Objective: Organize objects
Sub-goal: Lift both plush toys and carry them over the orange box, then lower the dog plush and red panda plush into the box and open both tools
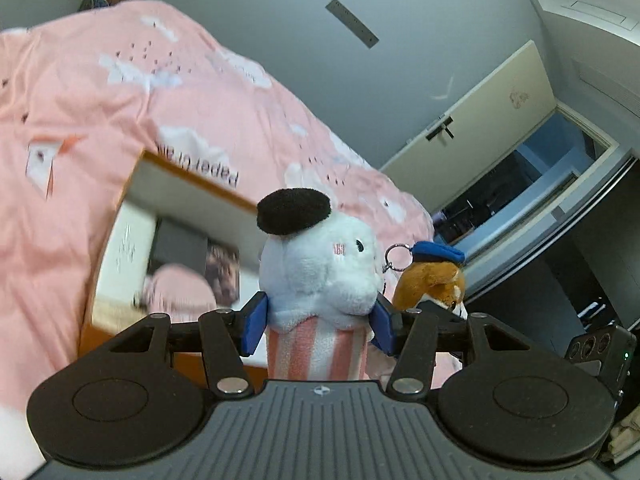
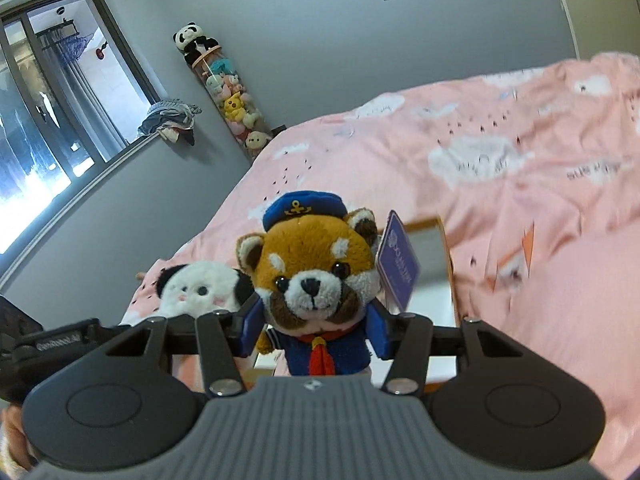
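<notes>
Left gripper [image 1: 318,322]: we see its blue pads [image 1: 254,326] clamped on the white plush [image 1: 320,268], one pad on each side of the body, where the white head meets the pink-striped lower part.
White plush: upright between the left fingers, black ear on top, face turned toward the right side of that gripper. Seen again from the right wrist view, just left of the right gripper's fingers [image 2: 200,286].
Box [image 1: 160,248]: ahead of and below the left gripper, to its left – open, orange rim, pale inner walls, blurred dark and pink contents we can't identify. From the right wrist view it sits beyond the right gripper, slightly to its right [image 2: 438,264].
Right gripper [image 2: 316,330]: blue pads [image 2: 378,334] pressed on the red panda plush [image 2: 316,276] at both sides of the body.
Red panda plush: upright between the right fingers, facing back at the camera – blue sailor cap with anchor, blue jacket, red neckerchief. Purple tag [image 2: 398,260] hangs off its head toward the gripper's right. From the left wrist view it is just right of the left gripper's right finger [image 1: 434,280], metal keyring near the cap.
Pink bedcover [image 2: 480,152]: under and beyond both grippers, cloud print; both plush toys are clear of it.
Far ahead-left of right gripper: tall clear tube of small plush toys [image 2: 230,100] against the grey wall, panda toy on top.
</notes>
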The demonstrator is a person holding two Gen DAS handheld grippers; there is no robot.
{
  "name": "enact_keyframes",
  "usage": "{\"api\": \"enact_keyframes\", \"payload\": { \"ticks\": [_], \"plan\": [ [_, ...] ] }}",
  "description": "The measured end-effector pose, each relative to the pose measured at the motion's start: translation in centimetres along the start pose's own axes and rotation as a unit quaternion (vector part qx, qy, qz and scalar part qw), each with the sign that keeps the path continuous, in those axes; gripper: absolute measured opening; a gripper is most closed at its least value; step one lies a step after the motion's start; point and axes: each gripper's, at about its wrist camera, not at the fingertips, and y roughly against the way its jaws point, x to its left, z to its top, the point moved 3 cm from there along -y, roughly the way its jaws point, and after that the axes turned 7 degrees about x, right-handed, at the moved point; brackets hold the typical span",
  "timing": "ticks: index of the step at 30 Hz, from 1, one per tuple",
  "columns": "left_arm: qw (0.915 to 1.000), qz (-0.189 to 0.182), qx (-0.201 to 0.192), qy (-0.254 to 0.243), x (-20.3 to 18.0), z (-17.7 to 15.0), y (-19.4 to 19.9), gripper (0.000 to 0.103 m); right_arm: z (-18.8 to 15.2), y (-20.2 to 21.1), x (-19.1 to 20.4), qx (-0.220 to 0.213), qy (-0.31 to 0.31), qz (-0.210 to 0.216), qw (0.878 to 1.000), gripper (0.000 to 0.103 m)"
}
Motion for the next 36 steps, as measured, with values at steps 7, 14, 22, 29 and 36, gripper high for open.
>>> {"api": "enact_keyframes", "payload": {
  "ticks": [7, 14, 22, 29, 36],
  "plan": [
    [0.9996, 0.019, 0.02, 0.004, 0.2, 1.9, -3.3, 0.062, 1.9, -4.4, -0.3, 0.033, 0.047, -0.04, 0.998, 0.054],
    [0.9933, 0.045, 0.097, 0.045, 3.1, 0.4, -9.7, 0.062, 1.2, -9.6, -3.8, 0.136, 0.038, -0.089, 0.986, 0.054],
    [0.9858, 0.075, 0.141, 0.05, 4.2, -0.9, -12.9, 0.062, 1.1, -12.6, -5.2, 0.212, 0.029, -0.102, 0.971, 0.054],
    [0.9804, 0.085, 0.17, 0.053, 5.2, -2.1, -14.4, 0.062, 0.8, -14.9, -6.4, 0.268, 0.016, -0.12, 0.956, 0.054],
    [0.9785, 0.081, 0.179, 0.062, 5.8, -1.9, -14.4, 0.065, 0.9, -15.7, -6.8, 0.287, 0.002, -0.126, 0.95, 0.056]
  ]
}}
